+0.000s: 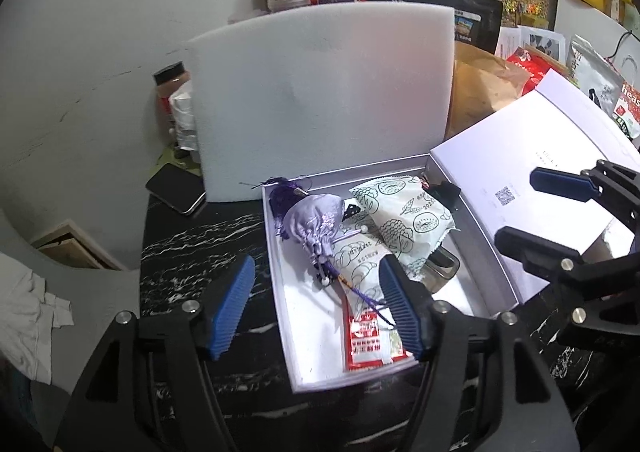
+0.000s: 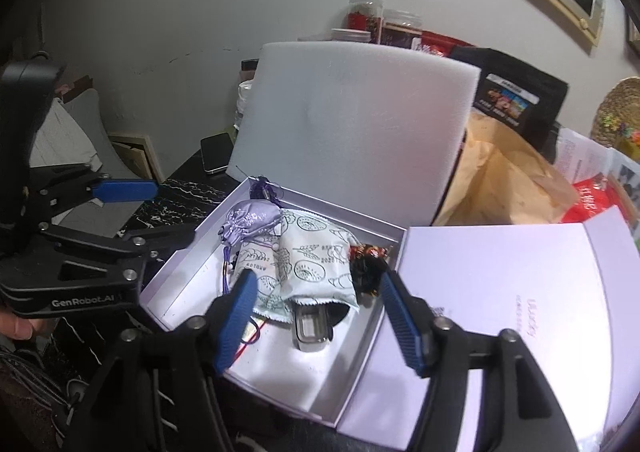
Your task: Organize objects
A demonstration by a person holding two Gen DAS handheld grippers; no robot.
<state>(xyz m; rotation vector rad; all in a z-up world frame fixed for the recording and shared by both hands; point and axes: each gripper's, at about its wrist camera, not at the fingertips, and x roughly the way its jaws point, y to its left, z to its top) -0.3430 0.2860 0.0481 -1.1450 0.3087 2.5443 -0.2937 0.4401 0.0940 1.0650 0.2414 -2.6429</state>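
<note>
Both tongs spread & empty: left gripper (image 1: pixel 316 306) over near-left edge of shallow white cardboard box (image 1: pixel 280 252), right gripper (image 2: pixel 316 316) over lilac satin drawstring pouch (image 2: pixel 250 223) & printed white packets (image 2: pixel 316 260) inside; lid's probably next, so tuck purple tassel (image 1: pixel 280 191) in first

A shallow white box (image 1: pixel 280 292) lies open on the dark marbled desk (image 1: pixel 192 244), its lid (image 1: pixel 532 187) folded out flat beside it. At the far end of the box sits a lilac drawstring pouch (image 1: pixel 316 223) with purple tassels, tipped on its side. Just beside it a pale packet (image 1: pixel 408 219) printed with green line drawings lies tilted, overlapping a second packet (image 1: pixel 360 264) of the same print. A red-and-white sachet (image 1: pixel 368 340) lies flat at the near end. A clear, metal-edged object (image 2: pixel 314 326) pokes out from under the packet. A dark, red-flecked wrapper (image 2: pixel 366 264) rests against the lid-side wall.
</note>
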